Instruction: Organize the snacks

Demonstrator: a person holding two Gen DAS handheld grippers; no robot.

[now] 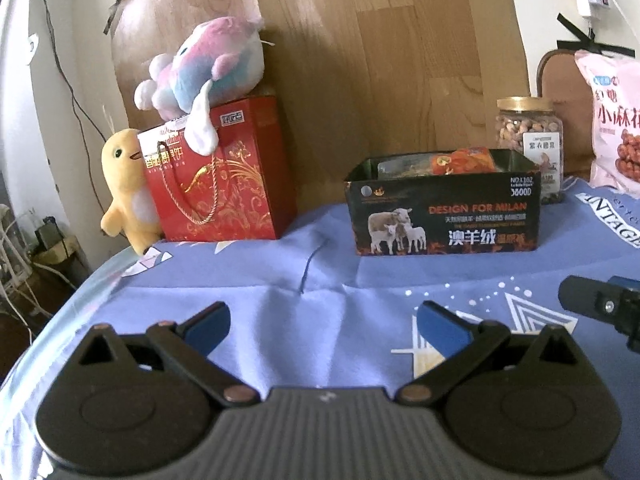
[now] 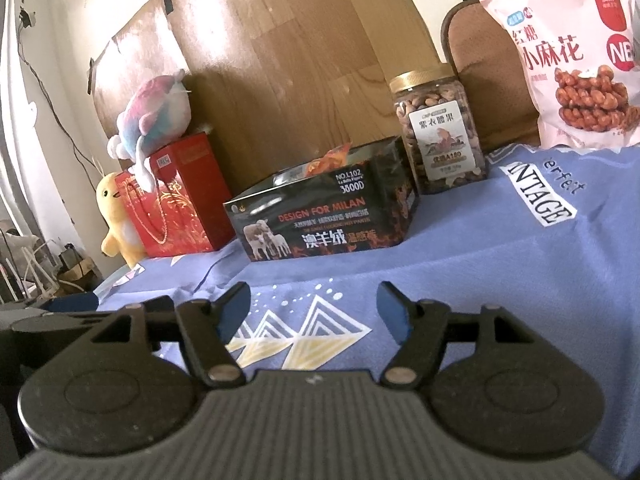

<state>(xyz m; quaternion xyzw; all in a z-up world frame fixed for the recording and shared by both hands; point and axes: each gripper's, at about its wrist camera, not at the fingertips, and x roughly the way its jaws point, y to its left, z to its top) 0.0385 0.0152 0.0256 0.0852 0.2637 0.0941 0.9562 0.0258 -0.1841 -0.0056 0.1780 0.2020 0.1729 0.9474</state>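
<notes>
Claws first: my left claw (image 1: 322,322) is spread wide, blue fingertips (image 1: 442,328) far apart, holding nothing and poised over the blue cloth (image 1: 248,280) near the bench's front edge. My right claw (image 2: 314,312) is also wide open and empty, over the triangle print on the cloth; whether either one touches the cloth I cannot tell. From the left wrist view, part of my right claw shows at the right edge.

Toward the back of the bench stands the dark box (image 1: 444,216), open at the top, with an orange packet (image 1: 460,162) lying inside it. Just behind the box's right corner stands the nut jar (image 2: 438,132), upright with its gold lid on. Further right, at the back right, the pink snack bag (image 2: 576,60) stands upright.

At the back left corner sits a red gift bag (image 1: 224,184) with a pastel plush (image 1: 204,68) on top and a yellow plush (image 1: 126,192) pressed against its left side.
</notes>
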